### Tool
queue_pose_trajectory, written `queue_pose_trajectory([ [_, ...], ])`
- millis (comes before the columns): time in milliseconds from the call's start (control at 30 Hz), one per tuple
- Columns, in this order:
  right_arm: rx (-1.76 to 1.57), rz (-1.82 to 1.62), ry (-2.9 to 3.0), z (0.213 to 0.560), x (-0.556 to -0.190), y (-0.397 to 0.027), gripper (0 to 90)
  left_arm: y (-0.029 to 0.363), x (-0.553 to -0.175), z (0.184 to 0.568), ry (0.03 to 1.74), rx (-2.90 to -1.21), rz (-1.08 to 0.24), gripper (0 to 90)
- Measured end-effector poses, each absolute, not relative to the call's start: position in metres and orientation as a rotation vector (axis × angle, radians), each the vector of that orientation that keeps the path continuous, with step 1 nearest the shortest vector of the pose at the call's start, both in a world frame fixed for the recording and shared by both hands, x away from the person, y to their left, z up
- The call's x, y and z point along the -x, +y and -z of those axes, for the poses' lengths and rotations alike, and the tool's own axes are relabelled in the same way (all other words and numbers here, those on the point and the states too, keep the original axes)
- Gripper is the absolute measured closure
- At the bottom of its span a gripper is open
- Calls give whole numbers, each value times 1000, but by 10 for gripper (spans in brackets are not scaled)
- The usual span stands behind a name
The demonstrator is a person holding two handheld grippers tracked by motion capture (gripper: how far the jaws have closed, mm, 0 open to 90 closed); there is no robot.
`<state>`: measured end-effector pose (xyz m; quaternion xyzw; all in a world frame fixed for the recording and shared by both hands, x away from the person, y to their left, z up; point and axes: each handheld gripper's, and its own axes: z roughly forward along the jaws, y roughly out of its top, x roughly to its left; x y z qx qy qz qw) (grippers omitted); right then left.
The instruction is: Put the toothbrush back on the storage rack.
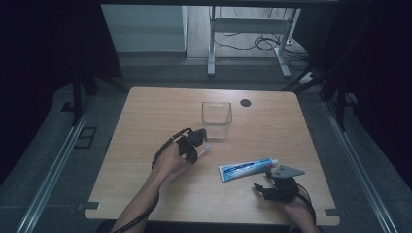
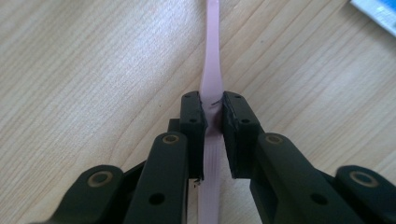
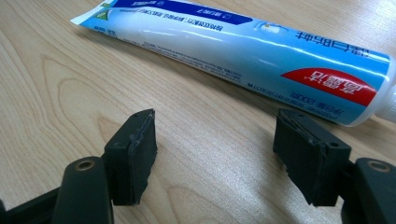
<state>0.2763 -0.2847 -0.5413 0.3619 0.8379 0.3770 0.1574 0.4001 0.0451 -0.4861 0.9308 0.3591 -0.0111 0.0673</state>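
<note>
My left gripper (image 1: 194,141) (image 2: 214,109) is shut on the thin pink handle of a toothbrush (image 2: 212,70), held just above the wooden table; the brush's pale end (image 1: 207,148) pokes out toward the right. A clear square plastic cup (image 1: 216,120) stands upright just beyond that gripper. A white and blue toothpaste tube (image 1: 247,169) (image 3: 243,46) lies flat on the table at the right. My right gripper (image 1: 266,187) (image 3: 219,140) stands open just short of the tube, jaws wide apart with bare table between them.
The wooden table (image 1: 155,111) has a round black grommet (image 1: 246,102) near its far edge. Beyond it is a grey floor with a white desk frame (image 1: 250,34) and cables. Dark curtains hang on both sides.
</note>
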Motion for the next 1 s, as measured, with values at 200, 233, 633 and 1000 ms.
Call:
queue_pose_trajectory([
  [200, -1036, -1076, 2396, 541, -276, -285, 296, 47, -400, 477, 1077, -2756, 25, 792],
  [233, -1036, -1076, 2396, 541, -276, -285, 296, 48, -400, 475, 1077, -2746, 24, 792],
  [633, -1035, -1075, 2396, 541, -276, -285, 296, 51, -400, 455, 1057, -2664, -10, 793],
  [1000, -1035, -1076, 2397, 541, -276, -285, 296, 55, -402, 437, 1022, -2599, -48, 793],
])
